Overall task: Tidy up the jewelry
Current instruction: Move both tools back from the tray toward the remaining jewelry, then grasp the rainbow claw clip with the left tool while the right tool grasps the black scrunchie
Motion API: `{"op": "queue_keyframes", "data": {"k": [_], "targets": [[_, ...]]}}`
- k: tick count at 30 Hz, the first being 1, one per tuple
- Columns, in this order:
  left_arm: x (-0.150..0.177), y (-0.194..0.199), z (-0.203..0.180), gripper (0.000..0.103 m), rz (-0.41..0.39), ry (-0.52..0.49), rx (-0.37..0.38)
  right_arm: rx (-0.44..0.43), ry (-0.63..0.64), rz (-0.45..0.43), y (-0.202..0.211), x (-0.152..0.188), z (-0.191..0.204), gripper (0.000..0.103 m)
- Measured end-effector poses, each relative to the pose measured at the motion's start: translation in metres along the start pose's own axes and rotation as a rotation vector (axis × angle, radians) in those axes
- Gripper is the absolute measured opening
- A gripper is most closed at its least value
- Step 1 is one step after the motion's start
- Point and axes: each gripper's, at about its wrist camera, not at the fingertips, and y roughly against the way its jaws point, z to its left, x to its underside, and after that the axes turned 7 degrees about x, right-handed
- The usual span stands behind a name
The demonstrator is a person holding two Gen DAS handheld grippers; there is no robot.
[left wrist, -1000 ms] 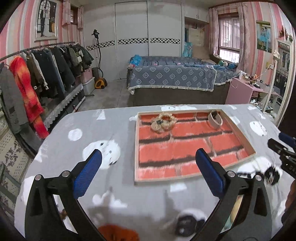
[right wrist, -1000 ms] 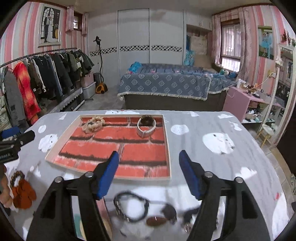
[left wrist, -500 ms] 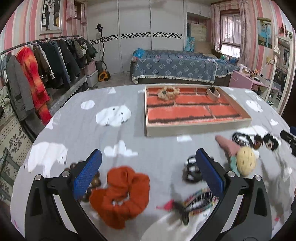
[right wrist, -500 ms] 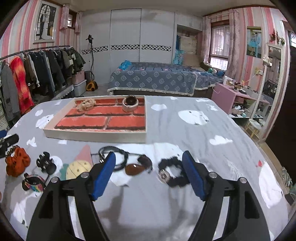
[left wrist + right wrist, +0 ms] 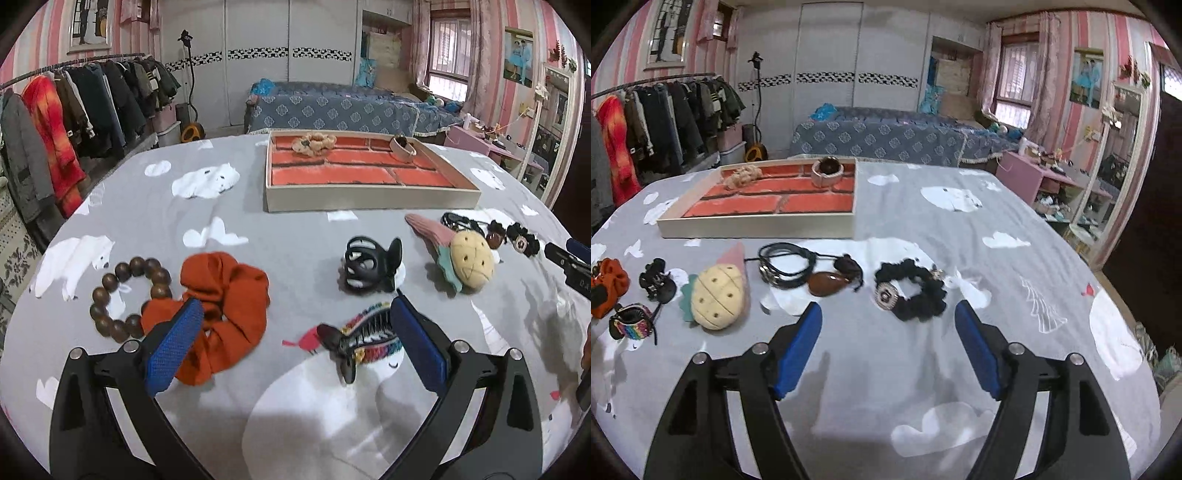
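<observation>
A brick-patterned tray [image 5: 371, 201] [image 5: 757, 227] holds a beige scrunchie [image 5: 313, 143] and a bangle [image 5: 403, 146]. In front of it lie a wooden bead bracelet [image 5: 129, 295], an orange scrunchie [image 5: 225, 306], a black claw clip [image 5: 369, 267], a rainbow claw clip [image 5: 364, 338], a plush ice-cream clip [image 5: 458, 254] [image 5: 718, 291], a black cord necklace with a brown pendant [image 5: 805, 271] and a black scrunchie [image 5: 912, 290]. My left gripper [image 5: 291, 343] is open, between the orange scrunchie and the rainbow clip. My right gripper [image 5: 888, 347] is open, just short of the black scrunchie.
The table wears a grey cloth with white bears [image 5: 960, 229]. A clothes rack [image 5: 55, 122] stands to the left, a bed [image 5: 332, 107] behind, a pink side table and a mirror [image 5: 1108, 166] to the right. The right gripper shows at the left view's right edge [image 5: 569, 262].
Both grippers have pulled back from the tray toward the near side of the table and come lower. The loose items now lie right in front of the fingers. Both stayed open.
</observation>
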Motion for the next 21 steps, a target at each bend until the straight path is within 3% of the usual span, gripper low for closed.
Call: {"op": "queue_keyframes", "data": {"k": [13,21], "targets": [[0.013,-0.01,-0.011,0.098,0.049,-0.029,0.02,0.077,-0.047,0.052,-0.04,-0.011,-0.029,0.073],[0.013,-0.02,-0.015,0.098,0.091,-0.047,0.049,0.066,-0.057,0.114,-0.065,-0.017,-0.037,0.073]]}}
